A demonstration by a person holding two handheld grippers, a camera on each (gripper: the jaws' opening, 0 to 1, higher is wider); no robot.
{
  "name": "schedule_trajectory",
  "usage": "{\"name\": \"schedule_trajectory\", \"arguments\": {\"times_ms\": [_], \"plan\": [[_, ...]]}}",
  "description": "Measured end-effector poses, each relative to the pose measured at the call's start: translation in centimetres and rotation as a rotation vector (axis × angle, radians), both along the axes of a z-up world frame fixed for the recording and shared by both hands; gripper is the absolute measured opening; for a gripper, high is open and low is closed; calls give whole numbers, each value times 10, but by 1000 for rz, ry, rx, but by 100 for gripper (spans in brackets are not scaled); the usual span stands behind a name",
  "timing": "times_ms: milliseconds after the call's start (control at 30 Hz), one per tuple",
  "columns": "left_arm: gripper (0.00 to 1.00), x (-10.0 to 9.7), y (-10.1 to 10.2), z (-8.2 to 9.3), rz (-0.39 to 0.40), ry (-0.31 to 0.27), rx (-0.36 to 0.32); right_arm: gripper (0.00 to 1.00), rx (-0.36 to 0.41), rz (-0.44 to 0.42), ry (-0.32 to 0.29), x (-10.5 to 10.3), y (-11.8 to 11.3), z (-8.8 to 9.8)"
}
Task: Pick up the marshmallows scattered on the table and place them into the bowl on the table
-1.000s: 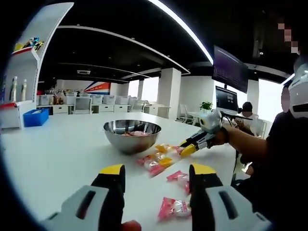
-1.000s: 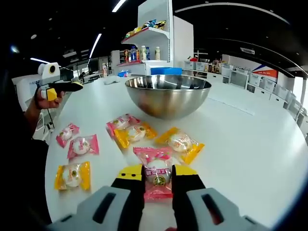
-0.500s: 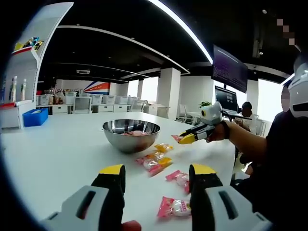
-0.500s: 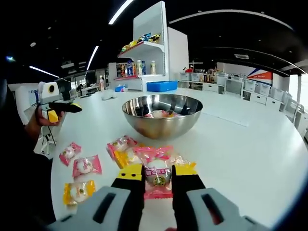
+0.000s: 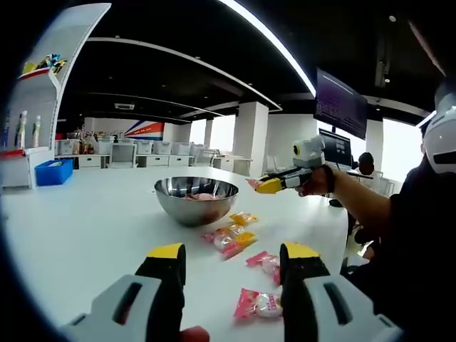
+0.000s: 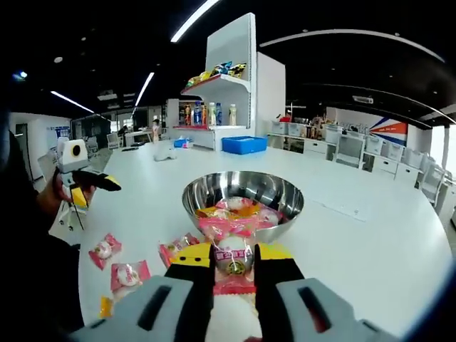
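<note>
In the left gripper view, the left gripper [image 5: 231, 263] hangs with jaws apart over the white table [image 5: 85, 228]; wrapped marshmallows [image 5: 231, 239] lie near the steel bowl [image 5: 196, 199] (some already inside). In the right gripper view, the right gripper [image 6: 232, 265] is clamped on a pink marshmallow packet [image 6: 232, 258], held above the bowl's near rim.

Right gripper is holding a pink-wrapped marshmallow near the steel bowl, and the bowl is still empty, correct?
Not quite. The right gripper does hold a pink-wrapped marshmallow near the steel bowl, but the bowl is not empty: the right gripper view shows several wrapped marshmallows lying inside it.
</note>
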State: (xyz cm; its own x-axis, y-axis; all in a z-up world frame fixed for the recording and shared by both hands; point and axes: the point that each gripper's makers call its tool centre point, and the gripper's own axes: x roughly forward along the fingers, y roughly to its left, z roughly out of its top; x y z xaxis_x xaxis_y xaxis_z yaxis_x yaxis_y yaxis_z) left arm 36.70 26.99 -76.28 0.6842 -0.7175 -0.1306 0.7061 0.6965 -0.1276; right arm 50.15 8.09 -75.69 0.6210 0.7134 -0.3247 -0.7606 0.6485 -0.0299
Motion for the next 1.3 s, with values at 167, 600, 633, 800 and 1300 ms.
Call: {"name": "schedule_trajectory", "arguments": {"times_ms": [167,600,633,800,1300], "plan": [[53,-1,3,-2,2,5,1,21,-6,12,5,12,7,6],[53,-1,1,-4,-6,11,3,21,-34,37,-8,41,20,15],[53,-1,1,-4,-6,12,3,21,-35,39,-8,43,21,16],[53,-1,3,-3,-3,11,7,21,-42,37,-12,53,27,20],[53,1,-3,-4,-12,18,18,21,-87,26,-29,74,43,21]]}}
